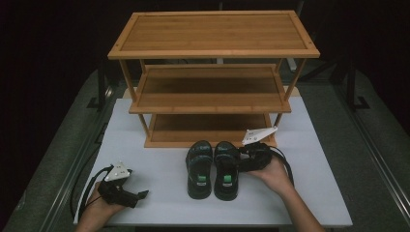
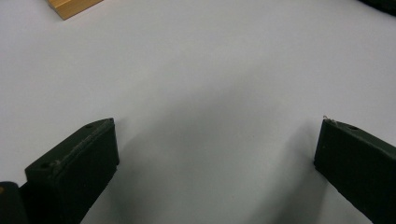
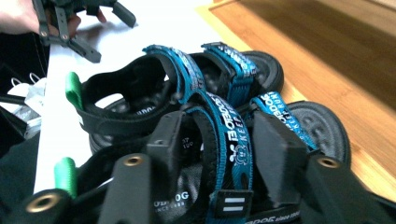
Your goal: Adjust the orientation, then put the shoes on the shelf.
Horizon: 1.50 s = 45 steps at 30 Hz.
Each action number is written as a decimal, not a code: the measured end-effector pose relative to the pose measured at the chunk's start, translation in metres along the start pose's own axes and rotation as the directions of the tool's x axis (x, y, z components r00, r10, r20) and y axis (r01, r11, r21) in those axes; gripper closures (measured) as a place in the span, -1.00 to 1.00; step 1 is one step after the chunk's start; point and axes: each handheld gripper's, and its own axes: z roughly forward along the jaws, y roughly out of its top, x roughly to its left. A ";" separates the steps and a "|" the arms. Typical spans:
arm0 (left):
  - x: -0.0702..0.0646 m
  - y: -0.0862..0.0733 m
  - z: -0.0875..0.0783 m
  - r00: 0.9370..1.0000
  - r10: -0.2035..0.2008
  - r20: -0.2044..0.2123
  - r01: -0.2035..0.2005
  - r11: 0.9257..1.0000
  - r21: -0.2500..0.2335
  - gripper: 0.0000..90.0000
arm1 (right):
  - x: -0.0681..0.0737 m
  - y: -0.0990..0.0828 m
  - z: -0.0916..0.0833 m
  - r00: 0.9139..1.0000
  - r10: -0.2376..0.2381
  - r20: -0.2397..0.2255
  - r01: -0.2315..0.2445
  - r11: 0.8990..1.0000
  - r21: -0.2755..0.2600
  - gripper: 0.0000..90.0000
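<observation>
Blue strap [image 3: 233,140] of the right sandal [image 1: 226,170] sat between the right claw's [image 1: 244,153] parted, unclamped jaws. Left claw [image 1: 140,195] rested open near-left on the tabletop [image 1: 164,193]. Closing off-centre could let the strap slip free.

In the right gripper view the right claw [image 3: 215,144] straddles the near sandal's [image 3: 205,154] blue strap, hiding whether its pads press it, and the bottom edge cuts off that sandal's heel.
</observation>
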 end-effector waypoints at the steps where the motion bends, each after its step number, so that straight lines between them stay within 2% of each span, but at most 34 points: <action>1: 0.000 0.000 0.000 1.000 0.001 0.000 -0.001 1.000 0.001 -1.00 | 0.001 0.000 -0.002 1.000 -0.002 0.005 0.002 1.000 -0.004 0.06; 9: 0.000 0.001 -0.001 1.000 -0.001 0.004 0.001 1.000 0.000 -1.00 | 0.002 -0.009 -0.017 0.999 0.015 0.039 -0.015 1.000 -0.007 -0.06; 14: -0.002 0.007 -0.003 0.999 -0.012 0.043 0.013 0.999 -0.031 -1.00 | 0.001 -0.014 -0.024 0.998 0.024 0.058 -0.023 1.000 -0.013 -0.07; 19: -0.009 0.031 -0.006 0.996 0.016 0.084 -0.009 0.997 -0.081 -1.00 | 0.000 -0.017 -0.027 0.997 0.036 0.062 -0.035 0.999 -0.013 -0.08; 21: -0.011 0.041 -0.007 0.993 0.028 0.116 -0.016 0.995 -0.103 -0.88 | -0.001 -0.017 -0.028 0.997 0.038 0.066 -0.037 0.999 -0.017 -0.08; 23: -0.014 0.052 -0.008 0.990 0.045 0.133 -0.029 0.992 -0.119 -0.85 | -0.002 -0.017 -0.028 0.997 0.040 0.065 -0.039 0.999 -0.019 -0.08; 25: -0.016 0.063 -0.009 0.985 0.068 0.159 -0.046 0.989 -0.138 -0.63 | -0.002 -0.017 -0.027 0.997 0.039 0.061 -0.038 0.999 -0.018 -0.07; 26: -0.017 0.067 -0.008 0.983 0.073 0.166 -0.050 0.989 -0.140 -0.63 | -0.002 -0.017 -0.027 0.997 0.039 0.061 -0.038 0.999 -0.018 -0.07; 28: -0.019 0.080 -0.005 0.976 0.104 0.189 -0.077 0.986 -0.145 -0.57 | -0.001 -0.017 -0.026 0.998 0.039 0.059 -0.038 0.999 -0.017 -0.06; 32: -0.024 0.103 0.006 0.964 0.141 0.227 -0.104 0.980 -0.167 -0.46 | -0.002 -0.017 -0.025 0.998 0.035 0.054 -0.034 0.999 -0.016 0.01; 33: -0.026 0.109 0.009 0.960 0.152 0.234 -0.114 0.979 -0.170 -0.45 | -0.002 -0.017 -0.024 0.998 0.034 0.052 -0.033 0.999 -0.016 0.03; 34: -0.028 0.115 0.013 0.954 0.163 0.253 -0.120 0.977 -0.178 -0.41 | -0.002 -0.016 -0.024 0.998 0.035 0.048 -0.034 0.999 -0.013 0.05; 37: -0.033 0.128 0.025 0.943 0.193 0.272 -0.145 0.972 -0.186 -0.30 | -0.003 -0.016 -0.021 0.998 0.036 0.041 -0.036 0.999 -0.008 0.11; 43: -0.042 0.143 0.054 0.923 0.210 0.323 -0.160 0.972 -0.172 -0.12 | -0.003 -0.015 -0.011 0.999 0.036 0.016 -0.036 0.999 0.005 0.24; 45: -0.044 0.143 0.062 0.914 0.217 0.344 -0.170 0.972 -0.161 -0.03 | -0.003 -0.015 -0.008 0.999 0.036 0.010 -0.036 0.999 0.014 0.34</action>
